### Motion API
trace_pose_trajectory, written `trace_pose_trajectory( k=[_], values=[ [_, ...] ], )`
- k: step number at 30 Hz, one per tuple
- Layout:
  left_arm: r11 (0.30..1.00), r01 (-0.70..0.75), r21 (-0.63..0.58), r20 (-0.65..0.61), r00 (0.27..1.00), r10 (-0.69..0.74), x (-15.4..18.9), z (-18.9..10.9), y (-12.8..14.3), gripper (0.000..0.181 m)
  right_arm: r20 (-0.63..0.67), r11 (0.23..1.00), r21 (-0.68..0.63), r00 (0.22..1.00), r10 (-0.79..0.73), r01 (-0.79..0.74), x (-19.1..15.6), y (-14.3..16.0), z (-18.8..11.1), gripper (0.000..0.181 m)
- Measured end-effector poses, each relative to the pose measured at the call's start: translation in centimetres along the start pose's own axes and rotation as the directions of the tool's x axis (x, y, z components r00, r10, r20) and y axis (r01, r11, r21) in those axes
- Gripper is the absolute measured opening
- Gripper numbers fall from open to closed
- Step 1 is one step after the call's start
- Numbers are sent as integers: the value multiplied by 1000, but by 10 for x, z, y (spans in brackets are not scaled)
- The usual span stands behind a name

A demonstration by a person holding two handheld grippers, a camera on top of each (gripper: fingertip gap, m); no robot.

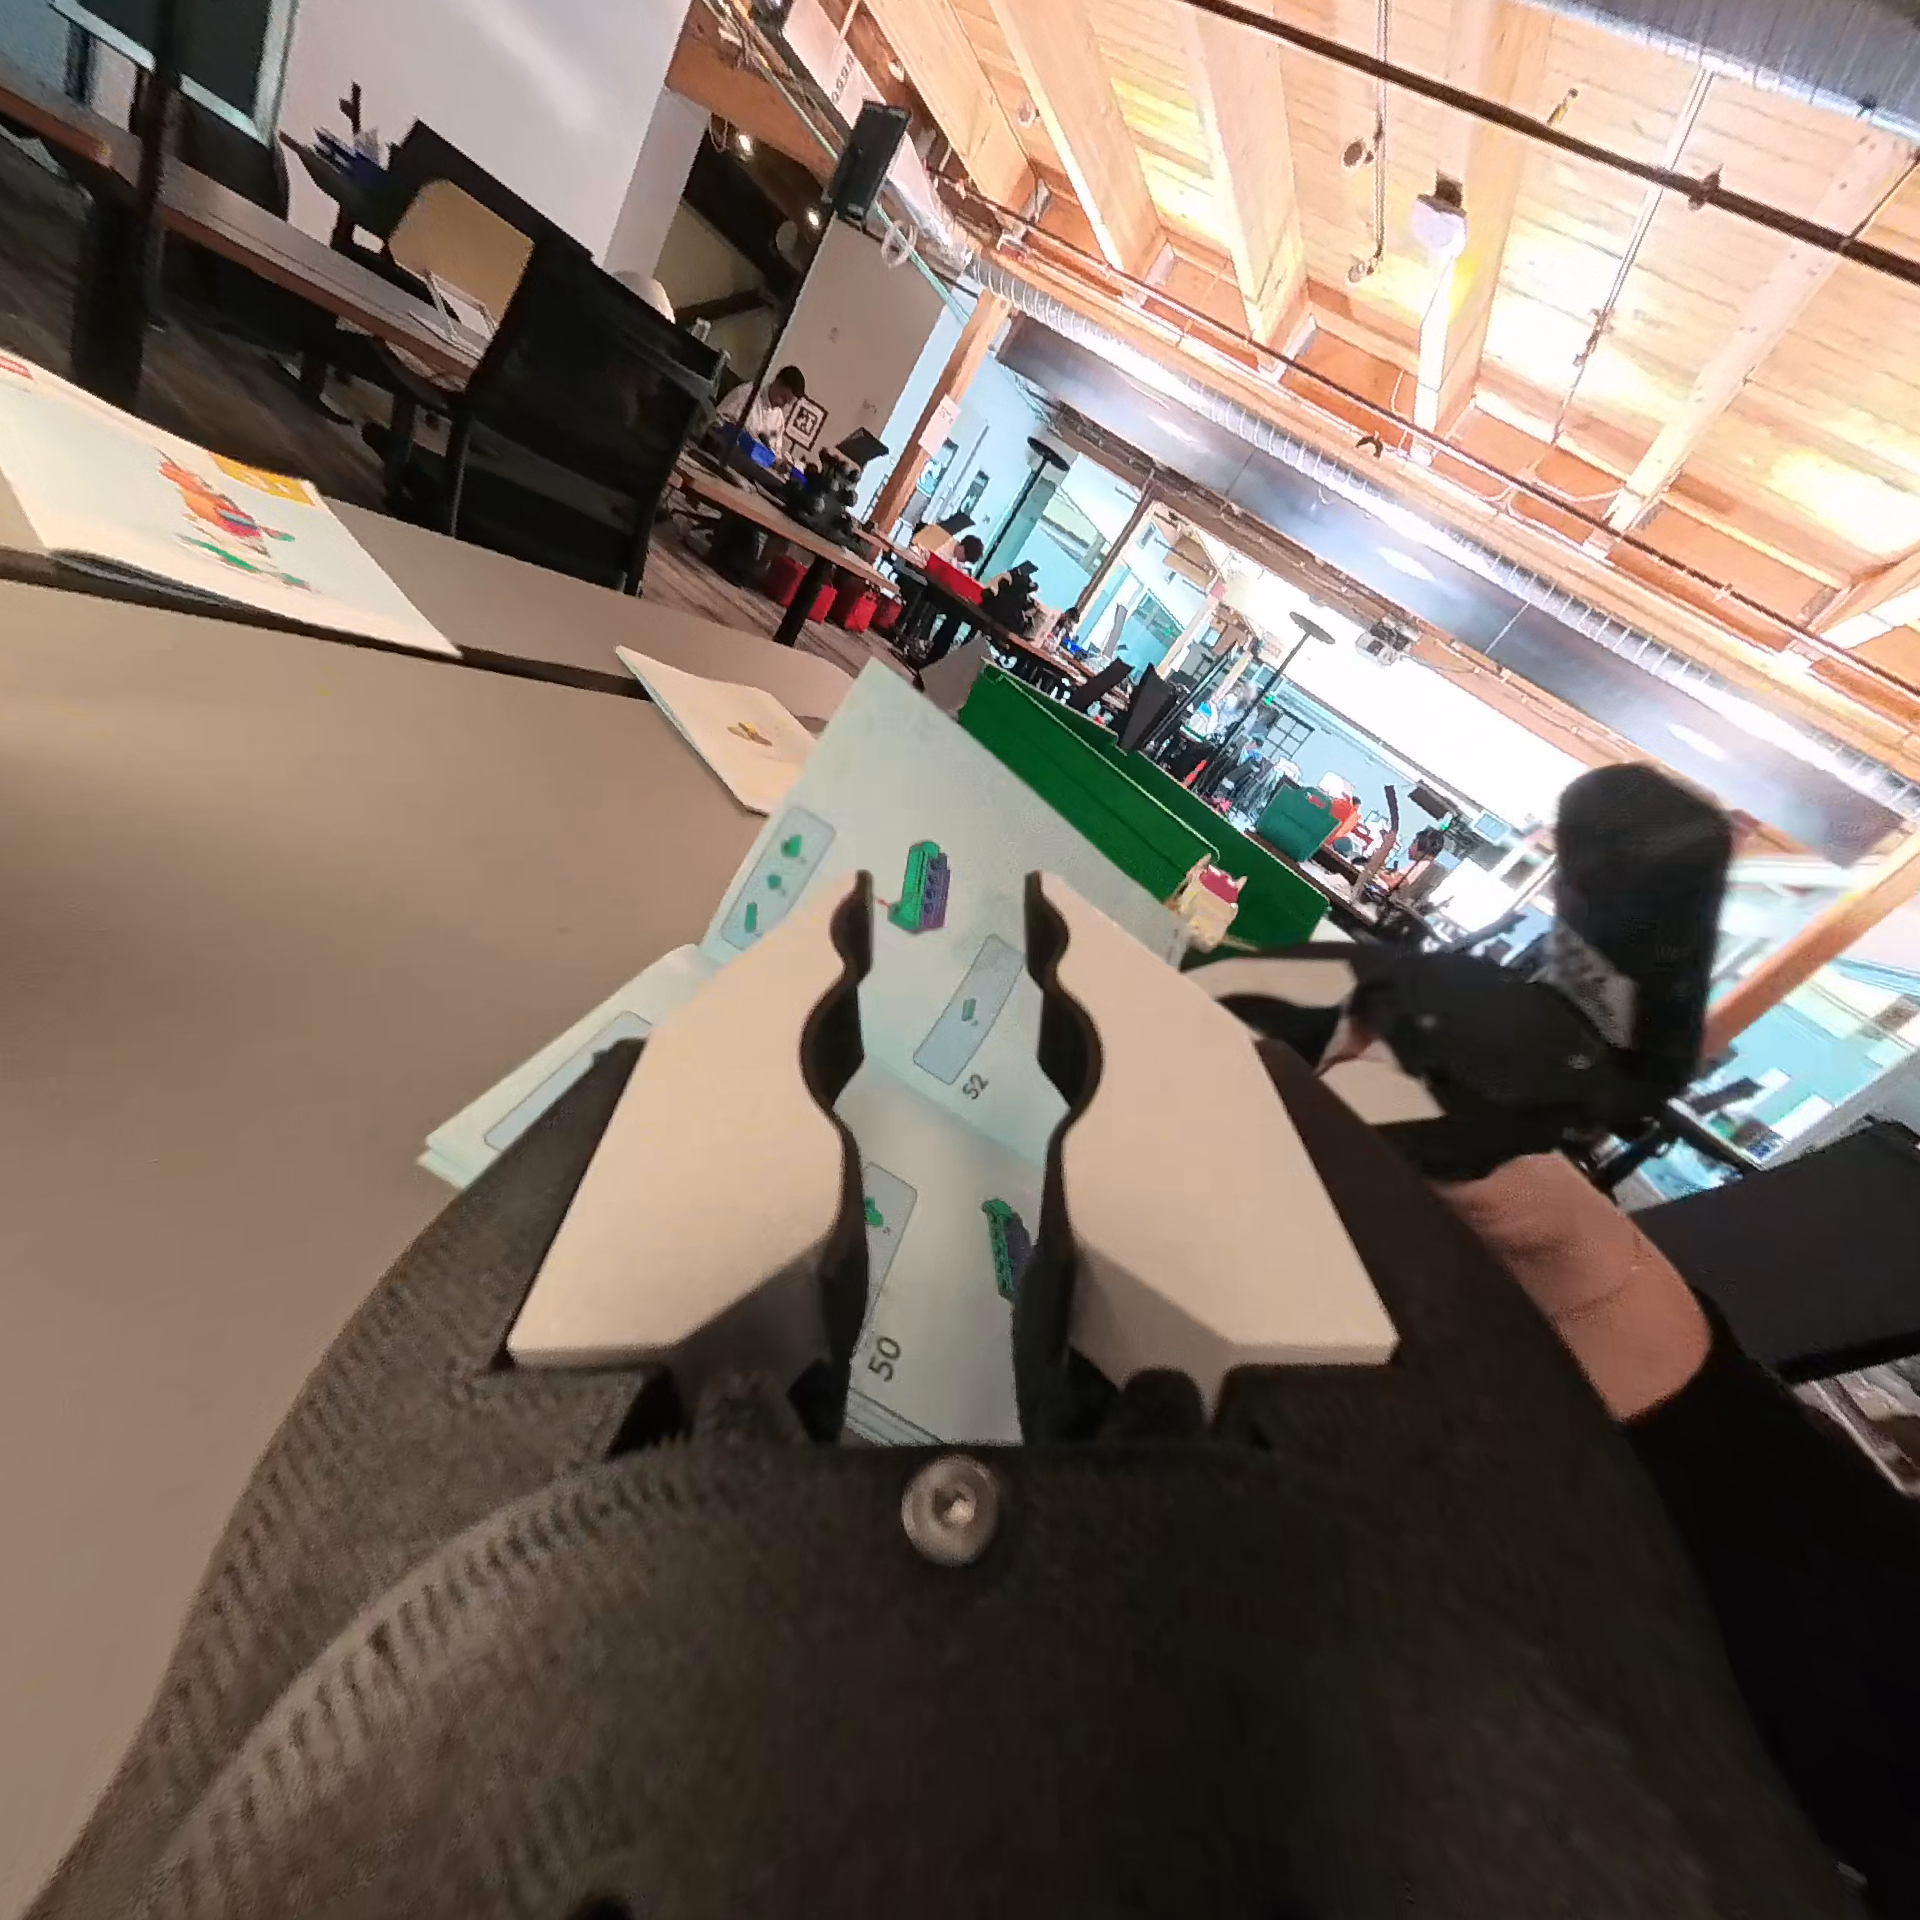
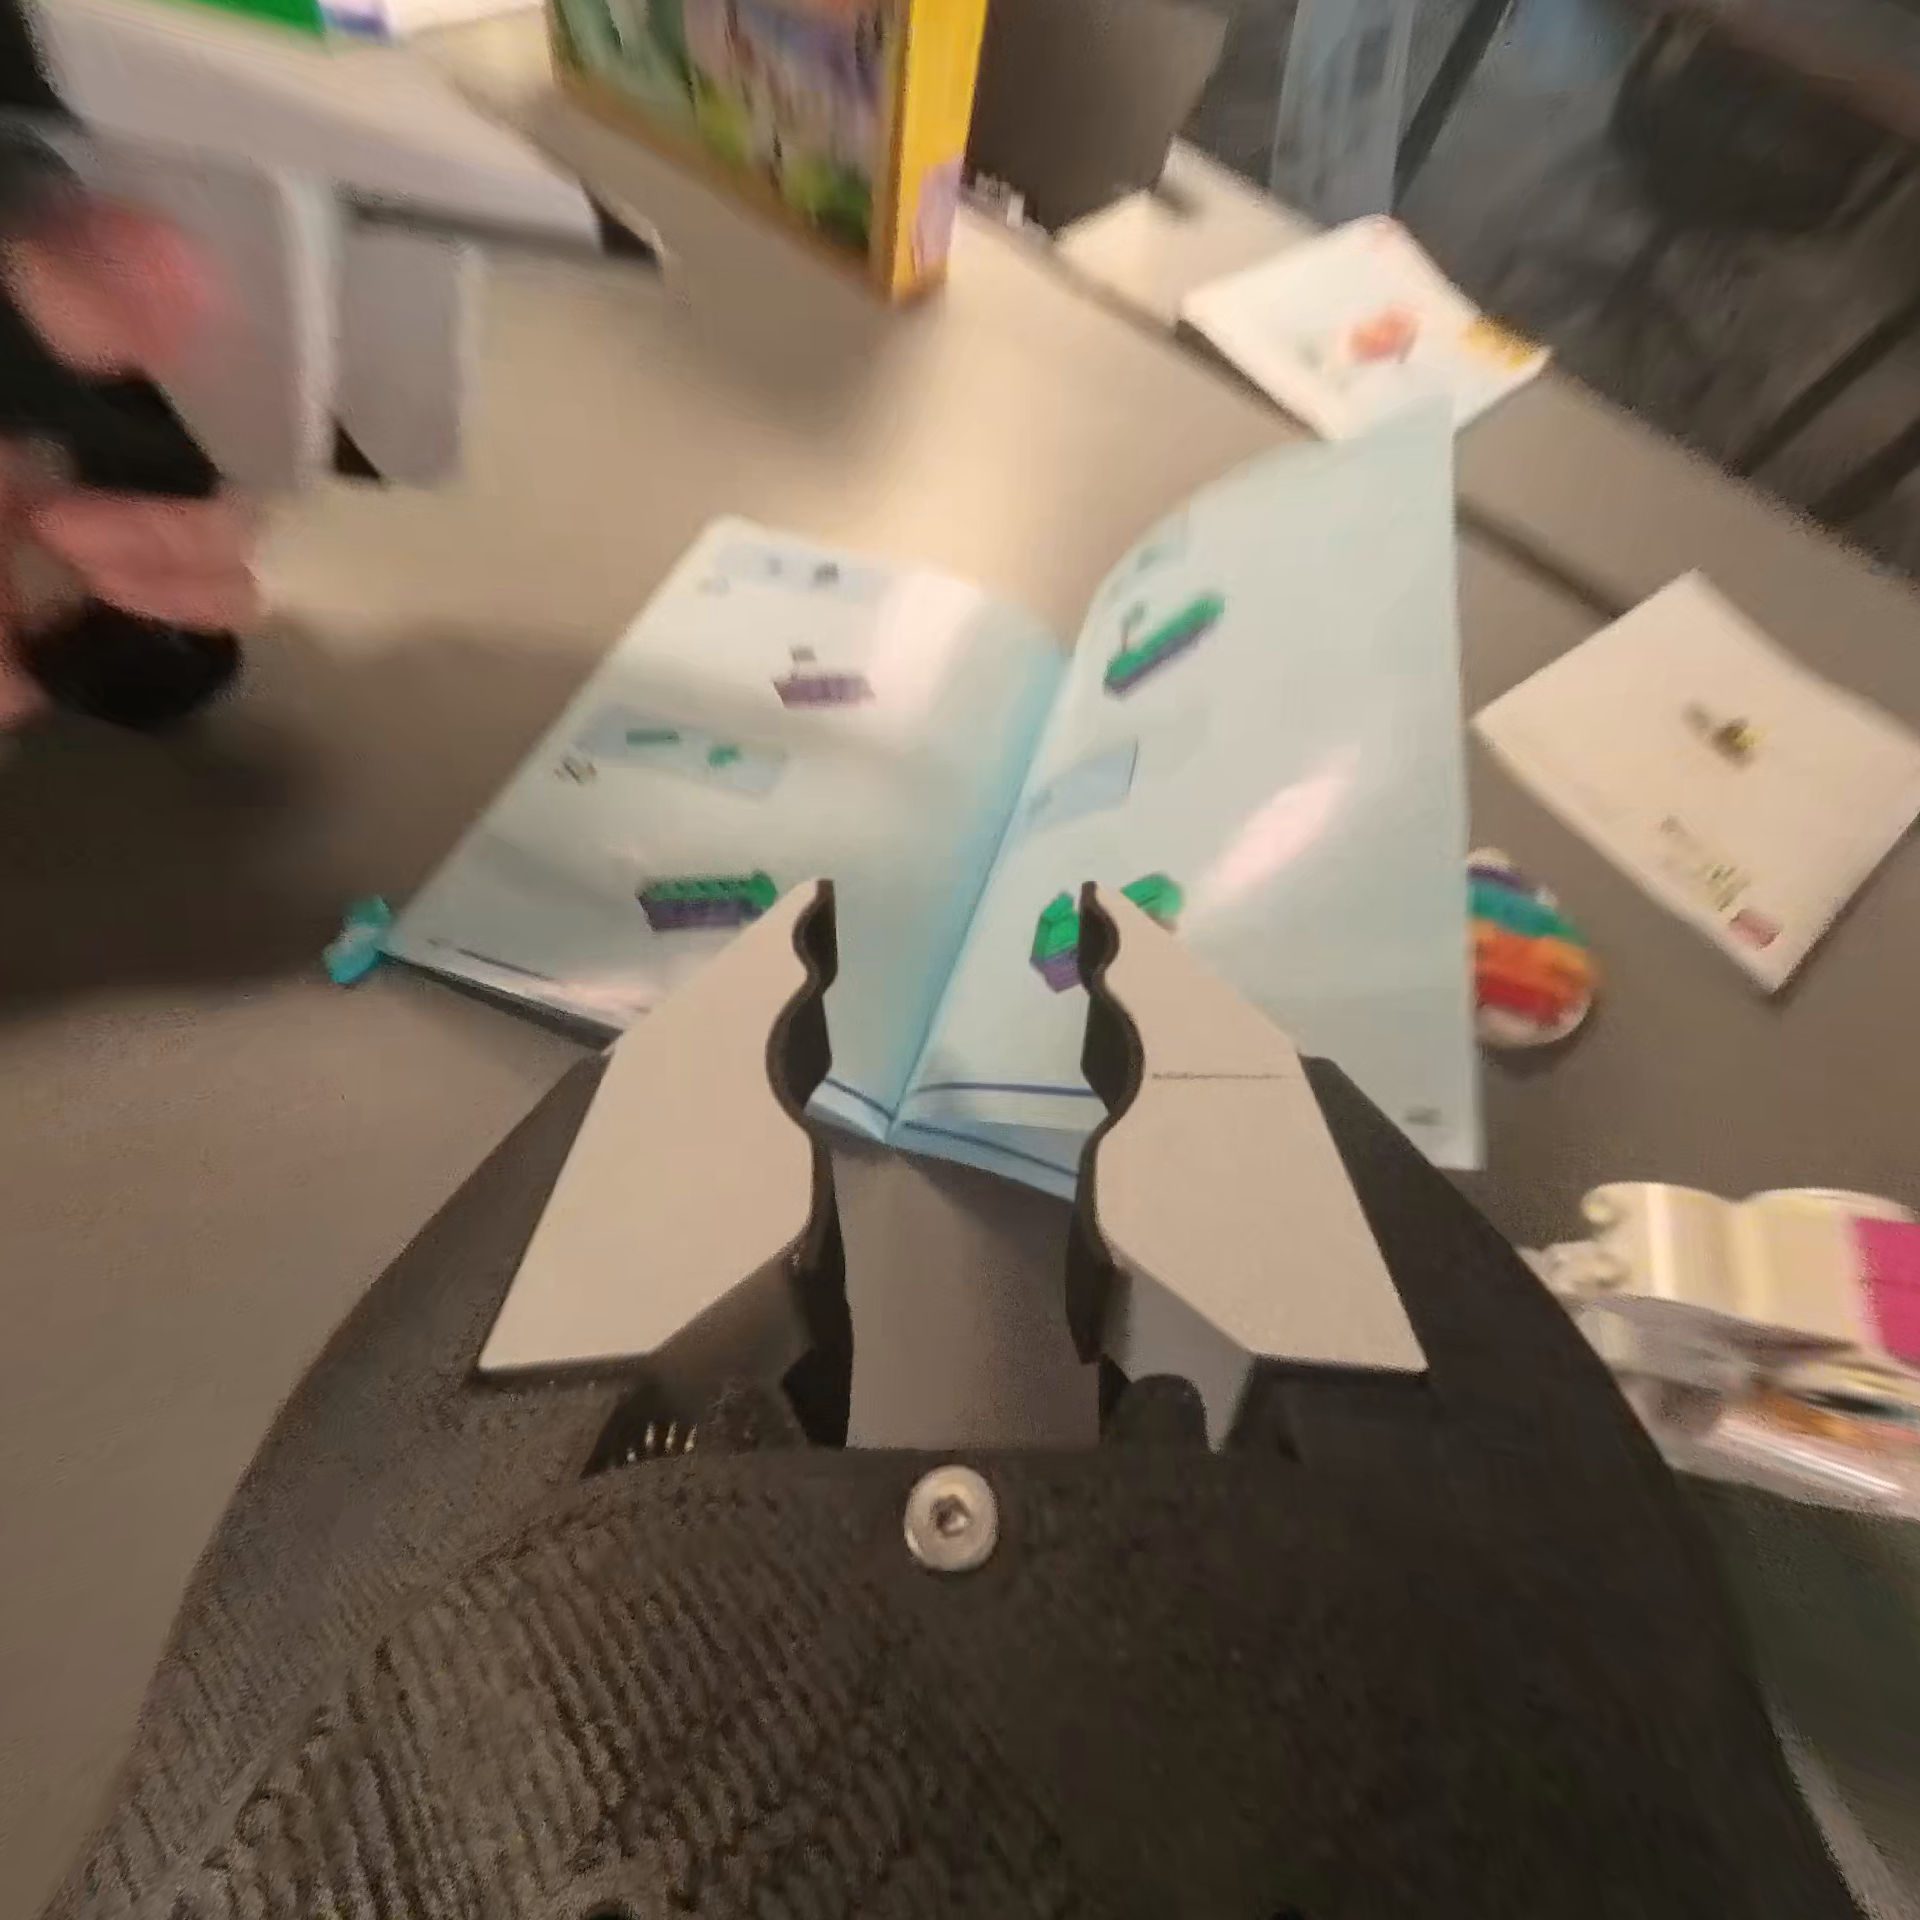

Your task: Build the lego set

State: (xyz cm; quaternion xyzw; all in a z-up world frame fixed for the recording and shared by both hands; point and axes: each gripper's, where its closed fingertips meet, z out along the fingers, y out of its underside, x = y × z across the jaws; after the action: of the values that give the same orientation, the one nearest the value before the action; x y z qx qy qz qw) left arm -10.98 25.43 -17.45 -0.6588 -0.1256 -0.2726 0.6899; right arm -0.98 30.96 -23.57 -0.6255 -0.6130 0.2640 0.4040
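The right gripper (image 2: 956, 894), jaws apart and empty, points along the open instruction booklet's (image 2: 831, 769) spine (mid-table); the left gripper (image 1: 945, 894), likewise parted and empty, hovers over it.

Three booklets (image 2: 935, 790) (one open), one box (image 2: 831, 135).

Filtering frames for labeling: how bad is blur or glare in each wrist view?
Left wrist view: mostly sharp, open left gripper and instruction booklet crisp, far windows blown out. Right wrist view: heavy motion blur, worst on the hand at left; slight glare on the booklet's lifted page; right gripper sharper.
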Motion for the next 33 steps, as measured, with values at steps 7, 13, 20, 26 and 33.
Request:
trace_pose_trajectory(
  k=[7,13,20,26,33],
  values=[
    [998,2,55,15,1000,-3,-5,-7,-13,28,28,982,-167,995,94,-88,5,42,24,49],
    [998,-13,66,16,1000,12,-5,-7,-14,29,3,967,-185,984,179,-175,9,40,34,57],
    [978,-97,183,-6,995,99,9,-16,-30,43,-15,968,-183,985,171,-171,10,26,57,56],
    [965,-185,186,37,983,182,11,-17,-28,43,-41,993,-53,994,104,-106,18,6,54,49],
    [968,-233,89,-23,971,236,25,-5,-1,41,91,965,259,996,25,-48,26,-18,6,37]
  ],
)
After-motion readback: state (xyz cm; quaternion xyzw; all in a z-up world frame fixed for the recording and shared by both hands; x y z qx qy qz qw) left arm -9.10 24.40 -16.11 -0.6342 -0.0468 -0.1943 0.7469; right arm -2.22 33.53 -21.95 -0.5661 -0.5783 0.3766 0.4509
